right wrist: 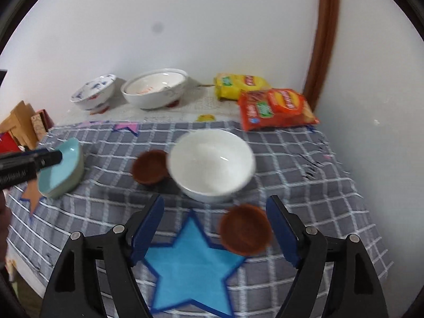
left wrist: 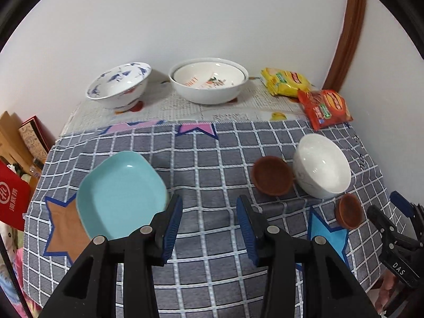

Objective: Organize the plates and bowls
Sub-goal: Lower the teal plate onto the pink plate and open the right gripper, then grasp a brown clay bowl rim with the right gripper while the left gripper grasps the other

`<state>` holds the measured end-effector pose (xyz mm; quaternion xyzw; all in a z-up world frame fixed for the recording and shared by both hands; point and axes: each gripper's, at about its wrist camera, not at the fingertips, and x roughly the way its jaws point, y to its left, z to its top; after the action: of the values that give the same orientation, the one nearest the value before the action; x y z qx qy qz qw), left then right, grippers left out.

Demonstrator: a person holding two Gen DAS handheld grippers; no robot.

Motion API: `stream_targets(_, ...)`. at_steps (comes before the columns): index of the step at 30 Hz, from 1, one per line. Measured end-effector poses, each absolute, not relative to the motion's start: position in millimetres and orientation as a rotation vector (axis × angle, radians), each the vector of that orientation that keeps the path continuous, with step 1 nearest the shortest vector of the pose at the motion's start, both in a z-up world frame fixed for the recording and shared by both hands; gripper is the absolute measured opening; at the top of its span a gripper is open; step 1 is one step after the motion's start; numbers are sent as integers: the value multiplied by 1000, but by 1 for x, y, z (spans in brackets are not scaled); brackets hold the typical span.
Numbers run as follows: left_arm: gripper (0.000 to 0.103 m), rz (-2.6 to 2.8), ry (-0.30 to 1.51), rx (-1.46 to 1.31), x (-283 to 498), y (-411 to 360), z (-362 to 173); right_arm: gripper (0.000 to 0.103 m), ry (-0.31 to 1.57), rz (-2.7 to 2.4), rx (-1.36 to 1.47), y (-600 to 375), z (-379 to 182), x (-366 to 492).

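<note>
While nothing is yet gripped, items read left to right across the tabletop [left wrist: 212, 159], which is covered by a checked cloth [left wrist: 206, 270].

Teal plate [left wrist: 119, 193]: near left, flat on the cloth. Left hand-held gripper [left wrist: 209, 225]: fingers apart, empty, hovering just right of the plate's rim, probably lined up to take that rim.

Blue-patterned bowl [left wrist: 118, 87]: far left by the wall, tilted on a small red object. Large white bowl [left wrist: 209, 83]: beside it, with a printed bowl [left wrist: 209, 75] nested inside, apparently the stack already begun.

Far brown cup [left wrist: 273, 176]: centre right, touching or just beside the plain white bowl [left wrist: 322, 169], so either one may be nudged when the other is lifted. Near brown cup [right wrist: 245, 229]: in front of the white bowl, between the fingers of the right hand-held gripper [right wrist: 214, 229], whose fingers stand wide apart, clamping nothing; it looks the likely next pick.

Yellow packet [left wrist: 285, 82] and red packet [left wrist: 324, 108]: far right, off the cloth's back edge, crowding the space beside the stack.

Boxes [left wrist: 18, 145]: off the left edge, clear of the work.
</note>
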<state>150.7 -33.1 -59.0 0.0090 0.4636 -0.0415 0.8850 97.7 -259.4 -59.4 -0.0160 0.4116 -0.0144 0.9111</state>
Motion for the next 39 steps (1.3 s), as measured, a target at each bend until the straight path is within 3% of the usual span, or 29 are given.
stream_targets(6,40,-117,989,20,158,-46,-71,79,848,-104,129,-302,-72,87)
stream_targets(13,40,-141,1034,17,176,-56,-87,79,898,-101,98,-315,-95,92)
stream_targets(17,40,-146,1049,10,187,-61,-97,70,939,-111,93,-321,-112,97)
stream_targets(27,44,-137,1098,3,223,-82,-127,62,986,-120,139,-337,-138,111)
stream_targets(33,44,-148,1119,2,236,-90,-143,50,1015,-119,207,-342,-151,120)
stream_targets(39,44,-148,1132,16,247,-94,-155,48,1004,-116,235,-340,-156,125)
